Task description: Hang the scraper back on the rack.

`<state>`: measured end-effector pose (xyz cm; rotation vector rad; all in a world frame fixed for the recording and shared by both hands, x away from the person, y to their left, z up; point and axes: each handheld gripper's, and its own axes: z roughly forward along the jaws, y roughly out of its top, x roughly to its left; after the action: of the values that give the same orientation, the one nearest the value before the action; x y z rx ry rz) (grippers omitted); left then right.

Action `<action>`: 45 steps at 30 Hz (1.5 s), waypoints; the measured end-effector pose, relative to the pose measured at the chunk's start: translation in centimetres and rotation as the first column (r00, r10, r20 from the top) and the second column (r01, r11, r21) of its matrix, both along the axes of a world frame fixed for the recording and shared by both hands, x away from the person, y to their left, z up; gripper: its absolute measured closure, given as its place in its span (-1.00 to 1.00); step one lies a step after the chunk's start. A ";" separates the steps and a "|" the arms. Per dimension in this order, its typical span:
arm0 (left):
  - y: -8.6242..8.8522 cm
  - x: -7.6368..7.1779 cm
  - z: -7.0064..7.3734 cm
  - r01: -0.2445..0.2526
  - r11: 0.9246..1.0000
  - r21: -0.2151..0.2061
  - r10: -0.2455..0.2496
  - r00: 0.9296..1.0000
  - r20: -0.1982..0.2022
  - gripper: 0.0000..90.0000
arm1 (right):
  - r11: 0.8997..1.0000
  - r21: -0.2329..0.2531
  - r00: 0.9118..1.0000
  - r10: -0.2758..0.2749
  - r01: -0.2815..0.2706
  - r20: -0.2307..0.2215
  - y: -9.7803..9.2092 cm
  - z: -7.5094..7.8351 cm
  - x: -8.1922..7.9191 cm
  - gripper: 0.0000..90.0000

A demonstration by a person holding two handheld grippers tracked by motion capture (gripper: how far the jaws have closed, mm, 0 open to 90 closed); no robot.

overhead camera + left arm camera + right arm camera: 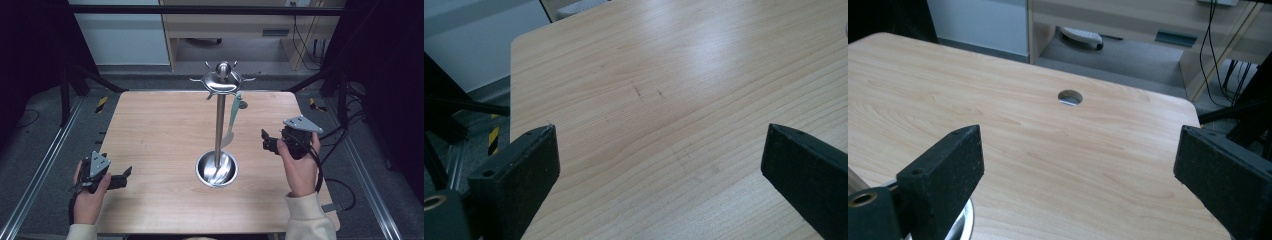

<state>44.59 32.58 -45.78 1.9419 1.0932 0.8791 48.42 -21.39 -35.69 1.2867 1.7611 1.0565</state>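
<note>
Left gripper [125, 176] at the near left table [160, 135] edge, jaws wide apart and empty, right gripper [265, 141] over the right side, jaws likewise spread, steel utensil stand [218, 120] mid-table between them, pale green spatula [233, 120] hanging from its far-right hook

A lab recording bay: a bare wooden table [150, 150] stands inside a black metal frame [200, 10], with floor rails [45, 165], hazard tape [101, 103] and loose cables [306, 45]
</note>
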 end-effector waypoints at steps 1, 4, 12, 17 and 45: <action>0.0 0.0 0.0 0.000 1.000 0.000 0.000 1.000 0.000 -0.95 | 1.000 0.001 1.000 -0.004 0.004 -0.004 0.0 -0.3 0.0 -0.85; 0.0 0.0 0.0 0.002 1.000 0.001 -0.002 1.000 -0.001 -0.95 | 1.000 -0.017 0.999 -0.016 0.016 -0.027 0.1 -1.3 0.2 -0.85; 0.0 0.0 0.0 0.002 1.000 0.002 -0.002 1.000 -0.001 -0.95 | 0.999 -0.034 0.997 -0.029 0.027 -0.071 -0.2 -3.4 0.5 -0.84; 0.0 0.0 0.0 0.001 1.000 0.002 -0.001 1.000 -0.001 -0.95 | 0.999 -0.025 0.995 -0.037 0.035 -0.096 -0.6 -4.6 0.7 -0.83; -0.4 0.3 -0.2 0.015 1.000 0.016 -0.015 1.000 -0.012 -0.95 | 0.999 0.001 0.984 -0.037 0.038 -0.176 -1.7 -11.0 2.0 -0.77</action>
<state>44.91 32.20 -46.01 1.9685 1.0804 0.8720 50.42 -23.06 -46.65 1.4485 1.8573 0.9500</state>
